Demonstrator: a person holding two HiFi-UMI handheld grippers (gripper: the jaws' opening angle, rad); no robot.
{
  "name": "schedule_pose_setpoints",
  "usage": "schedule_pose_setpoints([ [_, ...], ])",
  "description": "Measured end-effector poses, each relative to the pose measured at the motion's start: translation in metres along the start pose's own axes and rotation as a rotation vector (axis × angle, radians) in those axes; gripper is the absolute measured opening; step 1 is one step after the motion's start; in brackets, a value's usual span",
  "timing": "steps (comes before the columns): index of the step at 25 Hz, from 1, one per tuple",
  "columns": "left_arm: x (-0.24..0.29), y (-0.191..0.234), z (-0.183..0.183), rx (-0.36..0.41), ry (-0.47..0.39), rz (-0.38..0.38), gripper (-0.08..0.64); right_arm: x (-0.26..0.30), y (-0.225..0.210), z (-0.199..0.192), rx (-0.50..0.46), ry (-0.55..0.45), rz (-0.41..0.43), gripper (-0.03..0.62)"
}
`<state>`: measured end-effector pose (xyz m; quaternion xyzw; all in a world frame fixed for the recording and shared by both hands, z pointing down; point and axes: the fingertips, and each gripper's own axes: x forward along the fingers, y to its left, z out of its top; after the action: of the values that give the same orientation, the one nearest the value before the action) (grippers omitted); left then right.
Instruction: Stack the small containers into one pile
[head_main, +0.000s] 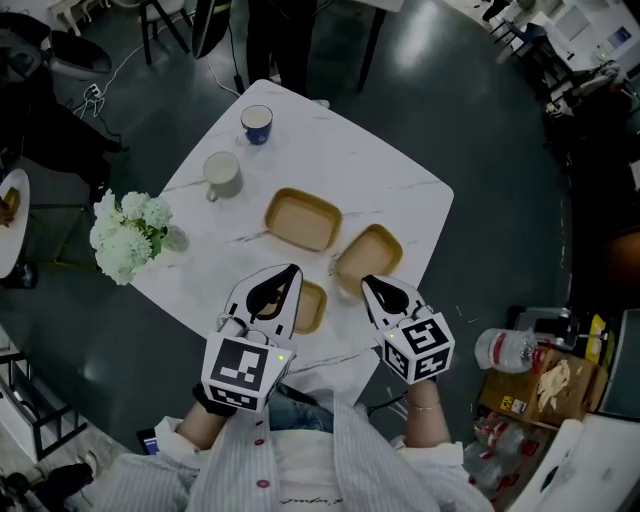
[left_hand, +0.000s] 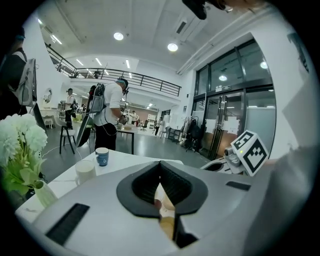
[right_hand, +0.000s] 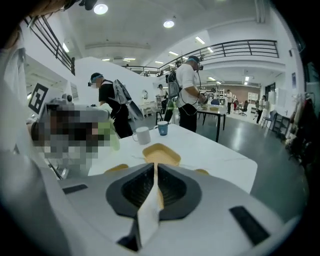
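Our left tongs (head_main: 291, 269) and right tongs (head_main: 366, 283) are both pressed together, empty; lowered like this, they could knock a container (head_main: 369, 257) across the tabletop (head_main: 380, 170).

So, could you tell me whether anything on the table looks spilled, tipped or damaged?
Nothing stands out: the three tan containers sit upright and apart on the table, both cups stand upright, and no spill shows.
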<state>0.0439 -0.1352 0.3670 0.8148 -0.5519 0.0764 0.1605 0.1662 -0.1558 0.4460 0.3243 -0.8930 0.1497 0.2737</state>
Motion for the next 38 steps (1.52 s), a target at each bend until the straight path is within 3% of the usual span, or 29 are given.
schedule_pose_setpoints([
  [12,0.000,0.012,-0.028,-0.014,0.060,0.048,0.017,0.033,-0.013,-0.080,-0.130,0.245,0.064,0.094],
  [16,-0.002,0.012,-0.033,-0.019,0.072,0.054,0.017,0.025,-0.023,-0.099,-0.265,0.314,0.105,0.107],
  [21,-0.003,0.013,-0.040,-0.027,0.086,0.063,0.017,0.021,-0.043,-0.115,-0.500,0.412,0.144,0.114],
  [30,-0.002,0.014,-0.056,-0.050,0.125,0.083,0.017,0.033,-0.064,-0.128,-0.859,0.502,0.237,0.120],
  [38,0.014,-0.003,-0.066,-0.068,0.145,0.055,0.017,0.051,-0.058,-0.134,-1.048,0.549,0.360,0.118],
])
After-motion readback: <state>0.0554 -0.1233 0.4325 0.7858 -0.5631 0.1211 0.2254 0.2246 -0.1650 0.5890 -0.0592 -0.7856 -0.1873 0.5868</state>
